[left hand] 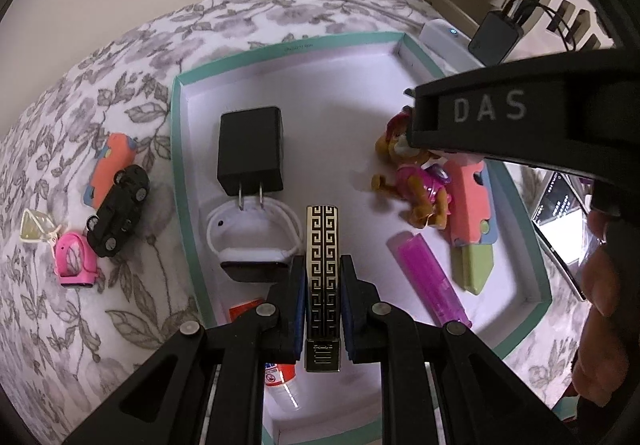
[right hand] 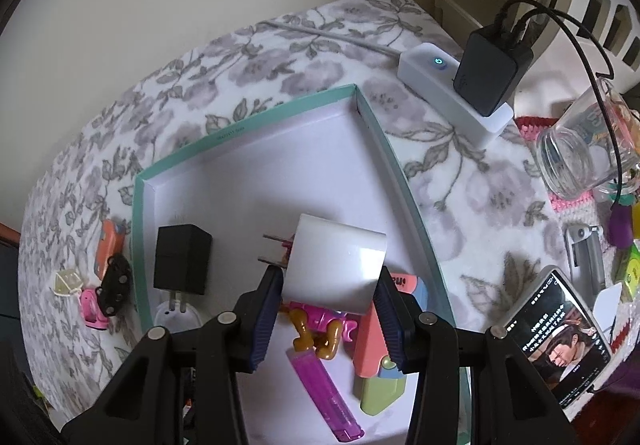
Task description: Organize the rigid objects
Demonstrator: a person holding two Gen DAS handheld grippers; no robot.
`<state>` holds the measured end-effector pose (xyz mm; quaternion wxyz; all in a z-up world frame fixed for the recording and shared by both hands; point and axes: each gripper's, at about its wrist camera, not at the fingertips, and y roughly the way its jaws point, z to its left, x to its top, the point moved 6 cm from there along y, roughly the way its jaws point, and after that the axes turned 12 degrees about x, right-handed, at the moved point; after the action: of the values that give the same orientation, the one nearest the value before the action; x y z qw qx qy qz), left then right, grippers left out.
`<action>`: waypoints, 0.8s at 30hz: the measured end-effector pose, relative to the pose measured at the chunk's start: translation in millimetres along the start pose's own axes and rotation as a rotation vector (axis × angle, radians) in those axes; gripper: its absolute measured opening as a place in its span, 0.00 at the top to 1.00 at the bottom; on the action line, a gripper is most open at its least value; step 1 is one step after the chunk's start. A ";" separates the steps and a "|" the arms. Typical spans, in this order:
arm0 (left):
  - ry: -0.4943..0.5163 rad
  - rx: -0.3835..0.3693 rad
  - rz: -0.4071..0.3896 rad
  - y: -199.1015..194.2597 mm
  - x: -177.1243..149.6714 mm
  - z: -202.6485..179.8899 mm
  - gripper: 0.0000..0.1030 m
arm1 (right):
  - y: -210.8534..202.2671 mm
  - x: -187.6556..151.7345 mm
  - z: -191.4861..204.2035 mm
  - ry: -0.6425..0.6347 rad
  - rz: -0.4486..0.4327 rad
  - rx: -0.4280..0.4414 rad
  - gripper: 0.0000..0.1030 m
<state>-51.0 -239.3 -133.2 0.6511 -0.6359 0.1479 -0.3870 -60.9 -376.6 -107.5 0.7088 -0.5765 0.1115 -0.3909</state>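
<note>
Both loads hang over a crowded box (left hand: 180, 149), so the main risk is a bad landing. The left gripper (left hand: 322, 301) has its fingers pinching a gold-patterned lighter (left hand: 322, 277) upright, just above a white watch (left hand: 252, 241); let go here, the tall, narrow lighter would likely topple onto the watch or the black charger (left hand: 250, 149). The right gripper (right hand: 326, 309) has its fingers clamped on a white charger (right hand: 334, 263), prongs to the left, directly over the toy pup (right hand: 320, 329); dropped there, it would rest on the toy and roll toward the pink lighter (right hand: 324, 389). Both grippers point steeply down into the box, side by side, the right one crossing the left camera's upper right. A black car (left hand: 118, 211) and other toys lie outside on the floral bed (left hand: 80, 105).
</note>
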 end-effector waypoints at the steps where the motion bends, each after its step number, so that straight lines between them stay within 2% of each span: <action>1: -0.001 -0.003 0.006 1.3 -0.6 0.3 0.84 | 0.3 -0.1 0.0 0.000 0.000 -0.003 0.53; 7: -0.005 -0.010 0.016 2.3 -1.6 0.6 0.84 | -0.5 0.5 -0.3 0.010 0.001 -0.003 0.51; 9: -0.009 -0.014 0.011 0.1 -1.0 0.8 0.82 | -1.9 0.8 0.8 0.007 -0.001 -0.008 0.48; 11: -0.017 -0.028 0.013 -0.6 0.3 1.3 0.77 | -3.7 1.6 3.2 0.000 -0.005 -0.004 0.43; 19: -0.053 -0.070 -0.009 -17.1 4.2 8.3 0.53 | -24.0 8.3 20.7 -0.047 -0.055 -0.004 0.40; 24: -0.086 -0.045 -0.060 -33.8 10.1 21.5 0.44 | -44.5 14.0 33.6 -0.081 -0.104 -0.007 0.39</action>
<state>-40.3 -227.3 -95.1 0.6305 -0.6706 0.1092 -0.3752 -50.0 -362.9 -52.7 0.6895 -0.5992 0.0541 -0.4033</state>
